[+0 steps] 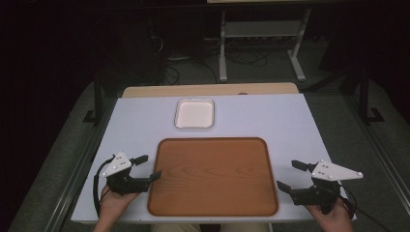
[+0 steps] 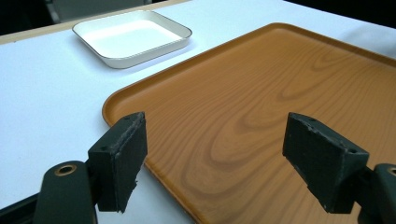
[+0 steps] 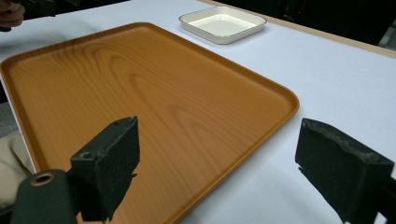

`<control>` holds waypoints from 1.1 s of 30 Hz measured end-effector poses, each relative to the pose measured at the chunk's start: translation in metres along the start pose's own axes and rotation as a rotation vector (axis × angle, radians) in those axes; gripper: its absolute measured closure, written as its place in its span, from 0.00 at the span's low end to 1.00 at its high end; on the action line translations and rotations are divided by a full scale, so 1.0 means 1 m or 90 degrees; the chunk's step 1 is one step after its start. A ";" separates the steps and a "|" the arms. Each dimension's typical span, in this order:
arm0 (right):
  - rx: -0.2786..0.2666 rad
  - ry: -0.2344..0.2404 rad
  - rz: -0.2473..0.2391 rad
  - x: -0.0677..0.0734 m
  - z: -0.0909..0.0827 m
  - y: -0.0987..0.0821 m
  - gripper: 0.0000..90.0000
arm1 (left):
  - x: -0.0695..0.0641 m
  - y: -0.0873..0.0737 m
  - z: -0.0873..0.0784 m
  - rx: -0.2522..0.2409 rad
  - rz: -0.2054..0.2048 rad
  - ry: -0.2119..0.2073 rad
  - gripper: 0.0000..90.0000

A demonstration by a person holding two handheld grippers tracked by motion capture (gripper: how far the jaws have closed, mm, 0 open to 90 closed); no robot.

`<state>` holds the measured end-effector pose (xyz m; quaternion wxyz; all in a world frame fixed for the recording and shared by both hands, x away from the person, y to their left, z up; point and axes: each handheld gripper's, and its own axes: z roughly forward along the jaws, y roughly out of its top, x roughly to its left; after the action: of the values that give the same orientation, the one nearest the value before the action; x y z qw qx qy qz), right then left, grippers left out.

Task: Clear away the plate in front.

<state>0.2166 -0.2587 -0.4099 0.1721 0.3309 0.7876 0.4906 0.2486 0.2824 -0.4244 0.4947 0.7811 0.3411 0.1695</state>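
Wooden tray [image 1: 212, 176] between left gripper [image 1: 149, 167] and right gripper [image 1: 290, 175]; fingers apart, untouched.

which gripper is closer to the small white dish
Left. The left gripper sits at the wooden tray's left edge, a shorter diagonal from the white dish; the right gripper is off the tray's right edge, farther away.

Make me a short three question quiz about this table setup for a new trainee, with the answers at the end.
1. True or false: the wooden tray has something lying in it.
2. What sits beyond the tray's far edge: A a white dish, B a mug, C a book?
3. How do the jaws of the left gripper and right gripper stand?

Key
1. False, it is bare.
2. A.
3. Both open, one at each side of the tray, with nothing gripped.
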 end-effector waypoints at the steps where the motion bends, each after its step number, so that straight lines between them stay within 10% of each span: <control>1: 0.000 0.000 0.000 0.000 0.000 0.000 0.14 | 0.000 0.000 0.000 0.000 0.000 0.000 0.24; 33: -0.005 -0.009 0.013 -0.006 -0.003 -0.001 0.15 | 0.006 0.025 0.030 0.051 -0.004 -0.028 0.26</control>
<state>0.2188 -0.2648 -0.4099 0.1739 0.3412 0.7810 0.4933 0.2800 0.2595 -0.4166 0.4710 0.8025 0.3395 0.1372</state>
